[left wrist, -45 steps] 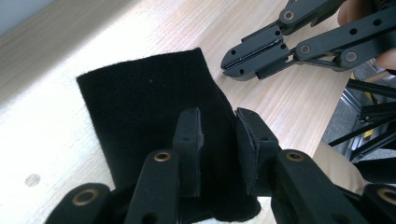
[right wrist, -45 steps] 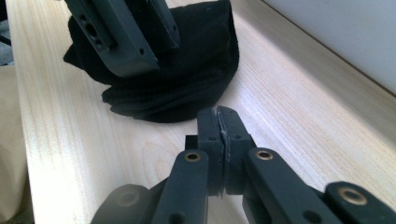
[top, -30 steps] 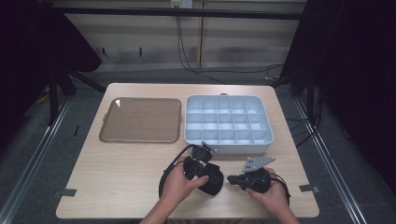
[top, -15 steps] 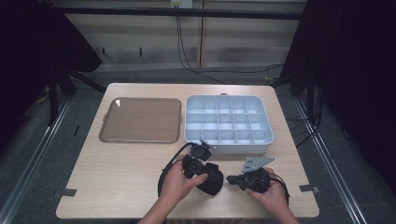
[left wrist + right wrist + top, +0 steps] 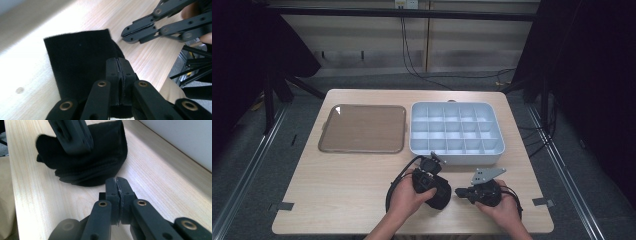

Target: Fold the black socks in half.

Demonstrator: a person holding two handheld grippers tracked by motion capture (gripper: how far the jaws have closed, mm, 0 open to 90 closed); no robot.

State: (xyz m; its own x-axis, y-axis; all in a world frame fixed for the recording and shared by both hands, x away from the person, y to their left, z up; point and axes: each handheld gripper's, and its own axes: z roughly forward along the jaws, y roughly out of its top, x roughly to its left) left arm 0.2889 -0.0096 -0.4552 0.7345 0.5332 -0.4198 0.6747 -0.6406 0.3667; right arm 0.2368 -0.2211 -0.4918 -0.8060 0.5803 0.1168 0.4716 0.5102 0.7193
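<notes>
A black cloth (image 5: 443,199) (image 5: 80,62) (image 5: 105,157) lies crumpled near the table's front edge. My left gripper (image 5: 436,190) (image 5: 119,61) points down onto it. Its jaws have just been closing and now stand together, tips on the cloth; no fold shows between them. My right gripper (image 5: 459,191) (image 5: 117,181) lies just right of the cloth, shut with nothing in it, its tips a short way from the cloth's edge. In the left gripper view the right gripper (image 5: 126,36) shows beyond the cloth. In the right gripper view the left gripper (image 5: 80,147) stands over the cloth.
A brown flat tray (image 5: 362,129) lies at the back left of the wooden table (image 5: 337,190). A pale blue box (image 5: 457,158) with several compartments stands at the back right, close behind both grippers. A black cable loops beside the left hand.
The left gripper's jaws have closed over the cloth. Both hands have stayed nearly in place.
</notes>
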